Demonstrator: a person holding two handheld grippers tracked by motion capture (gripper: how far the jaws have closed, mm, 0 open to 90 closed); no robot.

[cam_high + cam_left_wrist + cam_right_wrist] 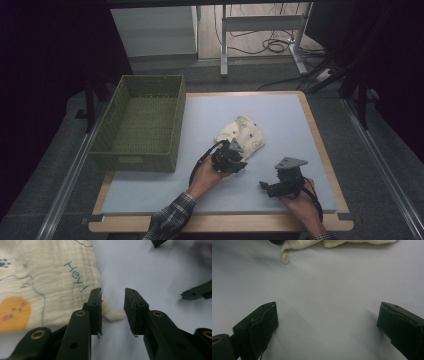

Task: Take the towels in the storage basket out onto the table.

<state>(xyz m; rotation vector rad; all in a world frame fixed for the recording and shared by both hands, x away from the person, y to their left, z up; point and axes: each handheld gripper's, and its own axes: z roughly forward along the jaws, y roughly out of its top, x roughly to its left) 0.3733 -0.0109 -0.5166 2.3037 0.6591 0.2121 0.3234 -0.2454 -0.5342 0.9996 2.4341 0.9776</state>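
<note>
At far left an empty green woven basket [142, 122] sits on the pale blue table [280, 107]. Right of it, mid-table, lies a cream printed cloth [242, 134]. My left gripper [113, 305] is at its near edge, jaws partly spread either side of a small corner fold, not yet pinching. My right gripper [325, 325] hovers over bare table, jaws spread wide, holding nothing. The risk I judge: closing now may catch only that thin tip, which could slip free.

We see dim room, dark drapes at both sides of frame. Grey carpet floor [50, 165] around wood-edged table [320, 145] at centre. Upper middle: pale panel [155, 30], metal desk legs [260, 25], black cables [275, 46] coiled on lighter floor. Metal rails run along lower corners.
</note>
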